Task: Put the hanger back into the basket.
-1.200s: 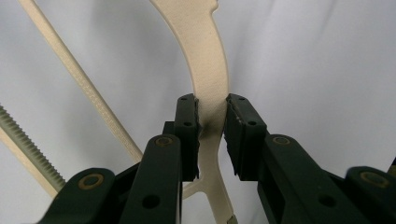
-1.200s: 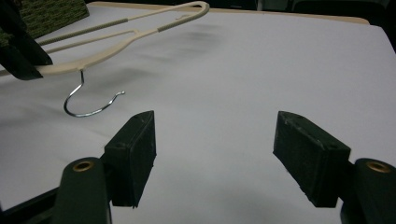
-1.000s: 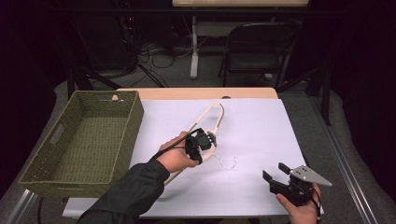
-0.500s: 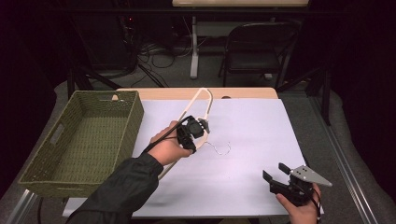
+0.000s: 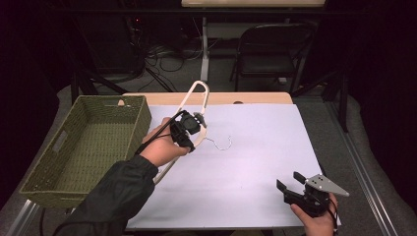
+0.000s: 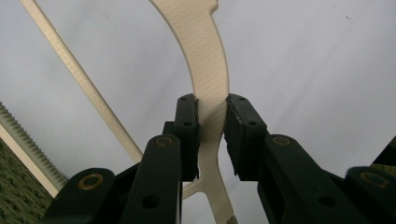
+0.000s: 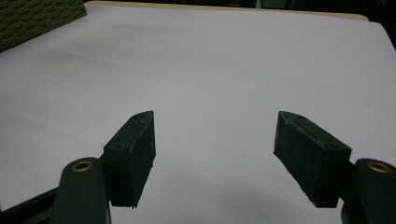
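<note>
the left gripper (image 5: 191,129) is clamping a cream plastic hanger (image 5: 195,96) by the flat shoulder arm, close to the neck, and holding it above the white sheet (image 5: 265,147) covering the table. in the left gripper view both pads are pressing on either face of the flat arm (image 6: 211,70), with the thin lower bar (image 6: 79,79) running off to one side. the wire hook (image 5: 221,144) is hanging out toward the middle of the sheet, and one end loop of the hanger is pointing up and away toward the far table edge. the woven basket (image 5: 64,142) is sitting just left of the hand.

the hanger is looking light and fairly stiff, though the thin bar would likely flex. its textured flat arm is giving the pads a decent bite, so slipping seems unlikely. gripped near the neck, it is probably balancing well; a hold further out could let it swing. the long frame may catch on the basket rim when going in.

the right gripper (image 5: 295,185) is resting near the front right corner, its jaws standing apart over bare sheet, holding nothing.
</note>
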Available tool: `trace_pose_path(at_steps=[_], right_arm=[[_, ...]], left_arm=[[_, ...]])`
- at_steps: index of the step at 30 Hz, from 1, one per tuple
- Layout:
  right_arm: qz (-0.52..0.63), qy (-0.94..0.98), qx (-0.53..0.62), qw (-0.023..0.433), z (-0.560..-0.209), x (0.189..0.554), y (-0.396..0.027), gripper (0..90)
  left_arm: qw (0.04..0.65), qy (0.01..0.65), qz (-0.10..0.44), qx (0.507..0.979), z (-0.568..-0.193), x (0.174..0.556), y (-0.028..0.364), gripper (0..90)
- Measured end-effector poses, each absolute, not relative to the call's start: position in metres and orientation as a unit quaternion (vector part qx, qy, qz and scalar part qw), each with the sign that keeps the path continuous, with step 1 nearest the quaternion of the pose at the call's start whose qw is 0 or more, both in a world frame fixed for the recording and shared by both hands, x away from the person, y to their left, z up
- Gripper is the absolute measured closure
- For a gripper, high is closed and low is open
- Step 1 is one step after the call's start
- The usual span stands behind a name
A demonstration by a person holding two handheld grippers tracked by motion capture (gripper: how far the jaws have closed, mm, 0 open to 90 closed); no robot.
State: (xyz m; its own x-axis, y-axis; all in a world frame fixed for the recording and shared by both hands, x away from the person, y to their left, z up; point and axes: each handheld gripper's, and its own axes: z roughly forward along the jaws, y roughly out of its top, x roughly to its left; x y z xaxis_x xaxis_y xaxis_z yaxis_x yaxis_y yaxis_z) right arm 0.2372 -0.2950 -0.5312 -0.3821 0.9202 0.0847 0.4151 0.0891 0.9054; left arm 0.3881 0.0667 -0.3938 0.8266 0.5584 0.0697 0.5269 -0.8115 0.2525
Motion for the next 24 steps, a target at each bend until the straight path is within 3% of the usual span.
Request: trace_pose_path(at_steps=[11,24], right_arm=[[0.464,0.689,0.488,0.267,-0.531,0.237,-0.296,29.1],[0.464,0.689,0.488,0.267,-0.532,0.237,-0.295,29.1]], left_arm=[[0.132,0.311,0.088,0.937,-0.365,0.385,0.095,75.5],[0.18,0.384,0.102,0.9,-0.343,0.396,0.161,75.4]])
